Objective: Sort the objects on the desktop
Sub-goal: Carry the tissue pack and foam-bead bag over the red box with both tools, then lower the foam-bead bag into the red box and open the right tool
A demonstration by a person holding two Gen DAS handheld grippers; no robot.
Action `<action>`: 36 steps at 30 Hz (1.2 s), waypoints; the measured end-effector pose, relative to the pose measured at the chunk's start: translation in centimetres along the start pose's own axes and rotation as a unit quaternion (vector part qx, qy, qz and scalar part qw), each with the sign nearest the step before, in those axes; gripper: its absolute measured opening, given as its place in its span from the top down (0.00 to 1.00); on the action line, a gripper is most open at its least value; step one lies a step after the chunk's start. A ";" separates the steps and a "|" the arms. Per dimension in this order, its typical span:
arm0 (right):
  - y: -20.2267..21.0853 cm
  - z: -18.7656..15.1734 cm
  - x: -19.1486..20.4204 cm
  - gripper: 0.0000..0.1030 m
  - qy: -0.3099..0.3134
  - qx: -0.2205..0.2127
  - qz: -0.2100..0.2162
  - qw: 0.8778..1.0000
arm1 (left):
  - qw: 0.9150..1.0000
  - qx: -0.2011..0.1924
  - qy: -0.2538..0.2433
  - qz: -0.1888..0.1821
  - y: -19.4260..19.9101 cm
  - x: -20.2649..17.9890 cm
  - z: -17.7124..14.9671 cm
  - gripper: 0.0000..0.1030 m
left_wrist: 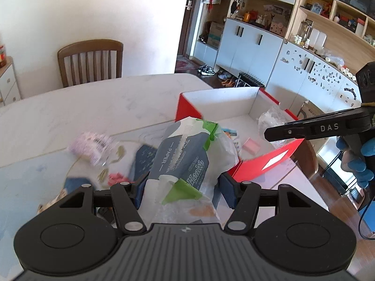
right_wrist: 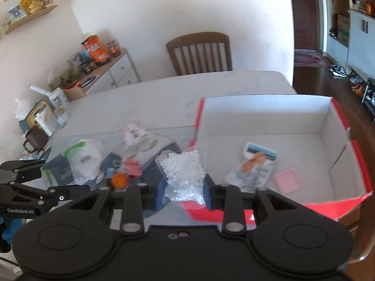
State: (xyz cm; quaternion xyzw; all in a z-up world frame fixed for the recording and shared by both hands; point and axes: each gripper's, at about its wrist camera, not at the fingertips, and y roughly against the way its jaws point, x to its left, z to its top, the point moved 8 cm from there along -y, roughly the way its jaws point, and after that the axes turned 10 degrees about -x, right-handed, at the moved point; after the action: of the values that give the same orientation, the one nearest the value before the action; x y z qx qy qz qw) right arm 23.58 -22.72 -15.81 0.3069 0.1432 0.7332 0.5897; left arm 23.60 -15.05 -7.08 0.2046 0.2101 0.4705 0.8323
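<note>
The tissue pack (left_wrist: 185,159) has shiny plastic wrap; the red box (right_wrist: 328,126) looks like matt cardboard, maybe.

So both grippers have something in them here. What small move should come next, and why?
Probably carry the right gripper forward over the box and let go. It is shut on the bag of white beads, which hangs at the box's near-left corner, and the box floor beyond is free. The left gripper, holding the tissue pack, can follow.

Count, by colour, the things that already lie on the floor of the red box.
Pink: 1, the pink pad.
Blue and white: 1, the razor pack.
Total: 2 on the floor of the red box.
</note>
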 end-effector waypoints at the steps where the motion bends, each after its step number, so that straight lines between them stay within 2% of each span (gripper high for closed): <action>1: 0.0 0.3 -0.6 0.69 -0.002 -0.001 -0.003 1.000 | 1.000 0.000 -0.001 -0.002 -0.4 -0.4 0.4 0.41; 10: -0.4 1.5 -5.8 0.69 -0.014 -0.009 -0.035 0.999 | 0.999 -0.002 -0.027 -0.024 -4.3 -4.5 3.3 0.41; 18: -0.7 1.9 -9.4 0.69 -0.021 -0.005 -0.058 0.998 | 0.997 0.015 -0.065 -0.046 -8.9 -8.7 4.9 0.41; 33: -4.7 1.9 -14.4 0.68 -0.030 0.033 -0.085 0.995 | 0.986 0.065 -0.149 -0.040 -16.8 -13.0 3.7 0.41; 36: -5.9 1.8 -14.9 0.68 -0.030 0.043 -0.089 0.995 | 0.984 0.082 -0.153 -0.047 -18.2 -13.8 3.6 0.41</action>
State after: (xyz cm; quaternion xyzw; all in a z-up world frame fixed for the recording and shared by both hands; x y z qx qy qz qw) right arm 31.00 -35.63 -21.94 0.3401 0.1834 0.6616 0.6427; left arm 31.75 -36.13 -11.74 0.3318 0.1276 0.3752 0.8561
